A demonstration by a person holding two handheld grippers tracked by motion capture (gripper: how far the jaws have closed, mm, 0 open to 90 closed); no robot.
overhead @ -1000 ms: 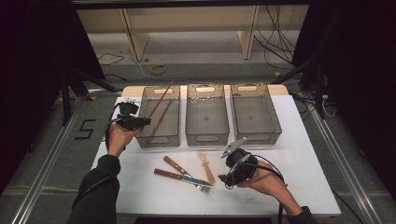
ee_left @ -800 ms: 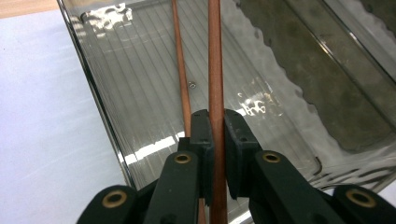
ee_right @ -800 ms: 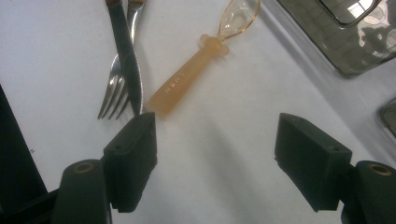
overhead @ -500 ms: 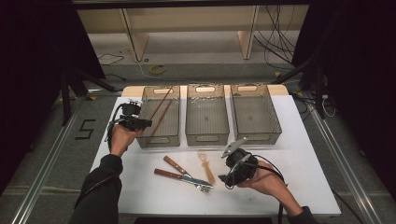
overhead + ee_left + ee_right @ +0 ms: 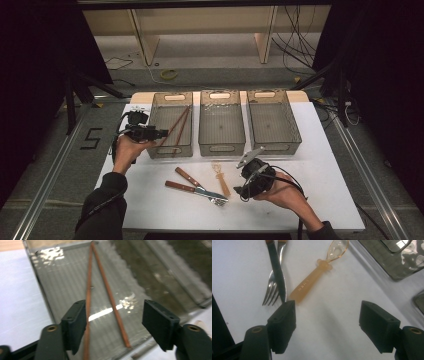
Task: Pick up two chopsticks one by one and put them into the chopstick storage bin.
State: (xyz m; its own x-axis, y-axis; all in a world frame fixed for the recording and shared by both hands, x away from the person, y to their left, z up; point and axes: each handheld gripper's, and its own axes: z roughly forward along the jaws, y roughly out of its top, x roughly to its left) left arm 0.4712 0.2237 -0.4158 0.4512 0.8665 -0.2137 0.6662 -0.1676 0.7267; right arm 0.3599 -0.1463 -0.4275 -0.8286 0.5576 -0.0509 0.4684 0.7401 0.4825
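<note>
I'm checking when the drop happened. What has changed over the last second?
The left gripper has just been opening its jaws over the left bin; nothing is pressed between them now, and two chopsticks lie inside that bin. The hand itself hardly shifted. The right gripper stayed open above the table, and the spoon, fork and knife lie as before.

A recording lab: black curtains point(image 5: 35, 75), floor rails point(image 5: 47, 175), loose cables point(image 5: 295, 45) around a white table point(image 5: 320, 165).
</note>
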